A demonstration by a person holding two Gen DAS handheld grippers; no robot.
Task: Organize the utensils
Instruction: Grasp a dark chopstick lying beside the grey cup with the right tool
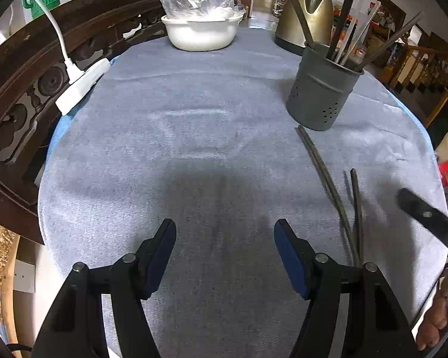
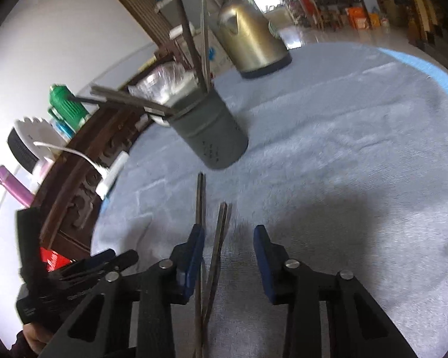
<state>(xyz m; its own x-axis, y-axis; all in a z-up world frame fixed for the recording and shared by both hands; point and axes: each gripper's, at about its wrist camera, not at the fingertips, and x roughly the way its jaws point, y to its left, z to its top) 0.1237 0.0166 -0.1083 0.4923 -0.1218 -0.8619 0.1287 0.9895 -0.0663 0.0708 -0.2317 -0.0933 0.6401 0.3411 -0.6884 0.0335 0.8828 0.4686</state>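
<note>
Right tongs gape wide over loose chopsticks on the counter, ready to pinch them for the holder at twelve o'clock, while left tongs hang wide and empty.

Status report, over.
Both grippers open, left idle, right straddling loose chopsticks on the cloth. Holder upright, partly filled. Path unobstructed.

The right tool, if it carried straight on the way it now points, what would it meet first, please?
Probably the loose chopsticks lying on the cloth between the open fingers of the right tool. Beyond them stands the grey utensil holder. Depth is unclear, and the tool may pass above the sticks.
</note>
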